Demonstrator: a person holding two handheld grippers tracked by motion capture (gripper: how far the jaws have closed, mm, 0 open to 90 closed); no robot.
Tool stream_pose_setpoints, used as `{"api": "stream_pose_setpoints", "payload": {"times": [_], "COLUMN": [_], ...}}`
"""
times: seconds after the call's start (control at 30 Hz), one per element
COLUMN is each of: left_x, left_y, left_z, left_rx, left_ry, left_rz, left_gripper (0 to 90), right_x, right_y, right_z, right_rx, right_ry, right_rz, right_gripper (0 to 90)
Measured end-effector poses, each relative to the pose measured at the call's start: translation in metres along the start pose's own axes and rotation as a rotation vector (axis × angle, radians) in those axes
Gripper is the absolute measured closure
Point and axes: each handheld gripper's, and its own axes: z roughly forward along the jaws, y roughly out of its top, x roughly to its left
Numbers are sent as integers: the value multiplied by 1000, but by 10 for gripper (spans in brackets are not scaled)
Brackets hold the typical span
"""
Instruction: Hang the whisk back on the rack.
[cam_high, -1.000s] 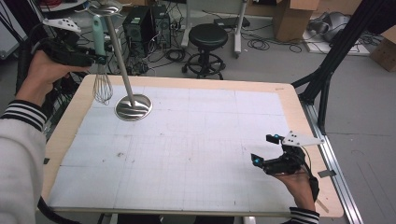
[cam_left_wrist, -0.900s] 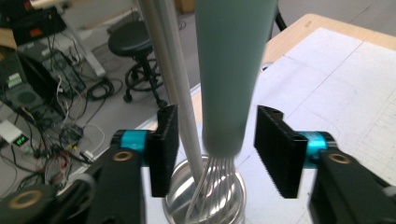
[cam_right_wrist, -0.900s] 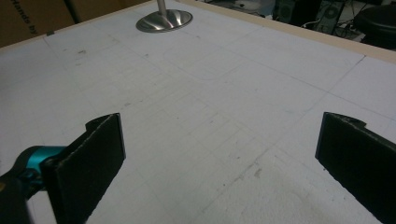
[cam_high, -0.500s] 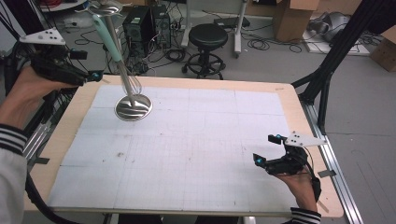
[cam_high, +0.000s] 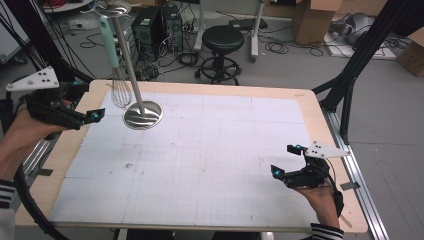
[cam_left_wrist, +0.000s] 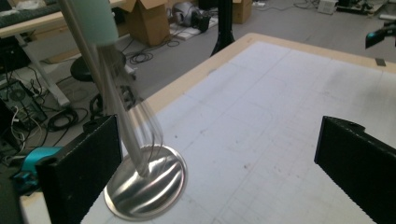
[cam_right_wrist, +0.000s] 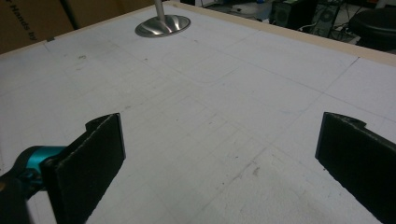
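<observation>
The high view shows the whisk (cam_high: 114, 60) hanging from the stand (cam_high: 142, 114) at the worktop's (cam_high: 210, 165) far left, while the left gripper (cam_left_wrist: 215, 154), jaws just opened wide and empty, and the equally wide right gripper (cam_right_wrist: 219, 158) frame its blurred wires and base.

My left gripper (cam_high: 95, 116) sits at the table's (cam_high: 210, 90) 9 o'clock edge, jaws just opened, nothing between them. The whisk (cam_high: 117, 75) hangs on the steel stand (cam_high: 142, 115) at 11 o'clock. My right gripper (cam_high: 285, 161) rests open at 4 o'clock.
</observation>
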Motion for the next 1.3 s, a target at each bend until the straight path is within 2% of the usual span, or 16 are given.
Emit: {"api": "stream_pose_setpoints", "payload": {"times": [0.1, 0.13, 0.23, 0.27, 0.3, 0.37, 0.4, 0.5, 0.6, 0.77, 0.93, 1.03, 1.1, 1.3], "left_x": [-9, -9, -22, -22, -29, -35, -38, -45, -53, -60, -71, -74, -76, -75], "left_y": [-15, -15, -35, -35, -45, -54, -59, -70, -78, -86, -95, -98, -100, -105], "left_z": [-3, -3, -2, -2, 0, 3, 5, 10, 14, 18, 21, 23, 26, 27], "left_rx": [-10, -10, -19, -19, -18, -13, -19, -14, -28, -23, -83, -70, -70, -74], "left_ry": [-8, -8, -35, -35, -49, -51, -60, -67, -84, -94, -135, -139, -156, -156], "left_rz": [6, 6, 2, 2, -3, 11, 6, 13, 9, 15, 7, 16, 7, -3], "left_gripper": [16, 16, 16, 17, 16, 17, 16, 17, 17, 17, 17, 16, 17, 17], "right_x": [0, 0, 1, 1, 1, 1, 2, 2, 2, 2, 2, 3, 3, 4], "right_y": [0, 0, 1, 1, 1, 1, 1, 1, 0, 0, 0, 1, 1, 1], "right_z": [0, 1, 1, 1, 3, 4, 4, 4, 4, 4, 4, 5, 5, 7], "right_rx": [1, 2, 3, 3, 6, 7, 7, 10, 10, 10, 9, 10, 13, 19], "right_ry": [-2, -2, -1, -1, 1, -2, -1, 0, -3, -4, -5, 0, -3, -2], "right_rz": [-3, -2, -8, -8, -5, -10, -9, -9, -9, -9, -16, -13, -16, -13], "right_gripper": [5, 5, 5, 5, 5, 5, 5, 5, 5, 5, 5, 5, 5, 5]}}
